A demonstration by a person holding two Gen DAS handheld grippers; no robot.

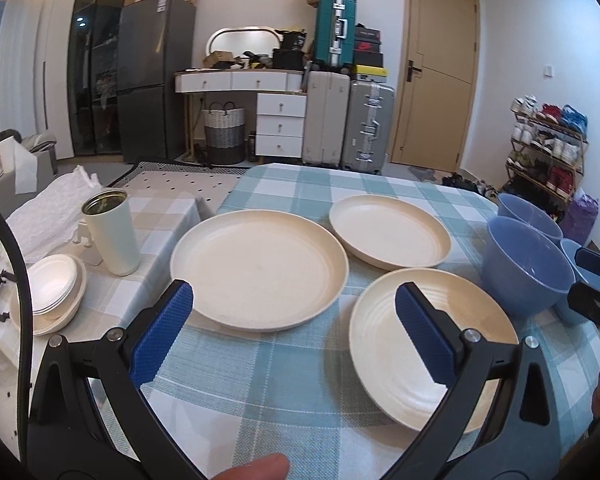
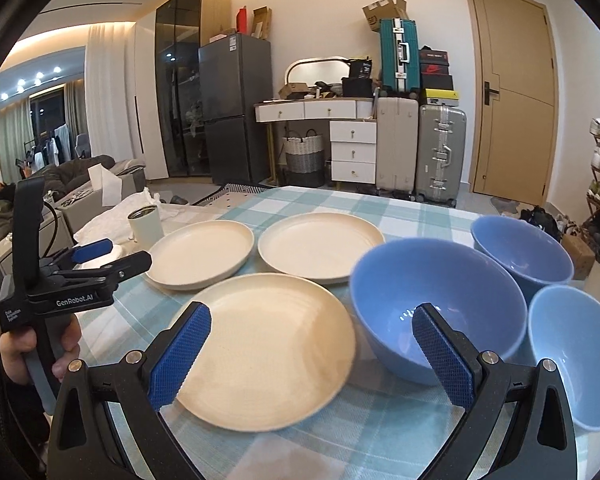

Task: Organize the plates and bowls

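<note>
- Left wrist view: three cream plates are seen on the checked tablecloth [image 1: 300,392] — a large plate [image 1: 259,268] at 12 o'clock from the left gripper [image 1: 294,322], a far plate [image 1: 390,230] at 1 o'clock, and a ribbed near plate [image 1: 384,344] at 3 o'clock, partly covered by the right-hand finger.
- Three blue bowls are grouped at 2 o'clock; the nearest bowl [image 1: 526,264] is set just beside the ribbed near plate.
- The left gripper is held spread wide above the cloth, with nothing between its blue pads.
- Right wrist view: the right gripper [image 2: 312,342] is likewise held wide apart and empty, with the ribbed near plate [image 2: 276,344] and the nearest bowl [image 2: 436,300] lying ahead of it.
- A white tumbler [image 1: 112,232] and stacked small white dishes [image 1: 54,284] are seen at 10 o'clock in the left wrist view.
</note>
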